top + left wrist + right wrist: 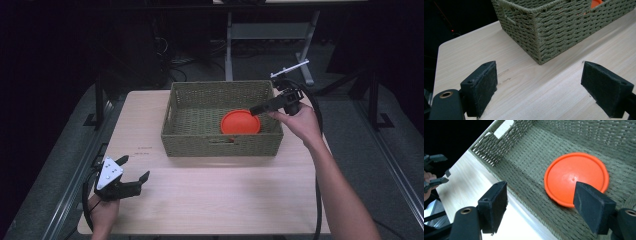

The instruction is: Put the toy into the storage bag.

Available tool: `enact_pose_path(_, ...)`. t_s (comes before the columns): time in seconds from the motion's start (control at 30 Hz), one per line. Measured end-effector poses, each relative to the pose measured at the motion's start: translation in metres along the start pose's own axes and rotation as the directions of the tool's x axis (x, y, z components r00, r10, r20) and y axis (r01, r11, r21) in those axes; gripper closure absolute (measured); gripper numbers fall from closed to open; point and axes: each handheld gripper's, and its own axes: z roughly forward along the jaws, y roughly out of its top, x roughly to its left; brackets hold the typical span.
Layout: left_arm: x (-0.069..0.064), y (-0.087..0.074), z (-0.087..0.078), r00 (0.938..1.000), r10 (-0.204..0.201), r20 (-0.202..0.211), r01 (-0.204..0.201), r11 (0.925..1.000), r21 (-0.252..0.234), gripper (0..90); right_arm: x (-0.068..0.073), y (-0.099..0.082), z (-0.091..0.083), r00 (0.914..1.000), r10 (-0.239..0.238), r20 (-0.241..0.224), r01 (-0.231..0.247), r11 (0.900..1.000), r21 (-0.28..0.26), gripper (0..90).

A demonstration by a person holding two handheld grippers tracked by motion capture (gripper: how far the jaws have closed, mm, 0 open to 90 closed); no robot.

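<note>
The left hand [102, 212] holds its black two-jaw left gripper [134, 171] low, jaws wide apart. The outstretched right hand [296, 121] holds the right gripper [256, 110], tilted downward, jaws parted and empty.

The disc [240, 122] lies in the basket [200, 142] (right half, apparently near its front wall), on the table [210, 200].
</note>
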Motion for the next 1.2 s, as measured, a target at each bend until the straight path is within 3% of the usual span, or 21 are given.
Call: enact_pose_path(1.2,-0.001,0.0,0.001,1.0,-0.003,0.001,0.003,1.0,0.004,13.0,0.005,-0.048,-0.015,0.9985,-0.031,-0.045,0.03,0.9993,-0.021,24.4)
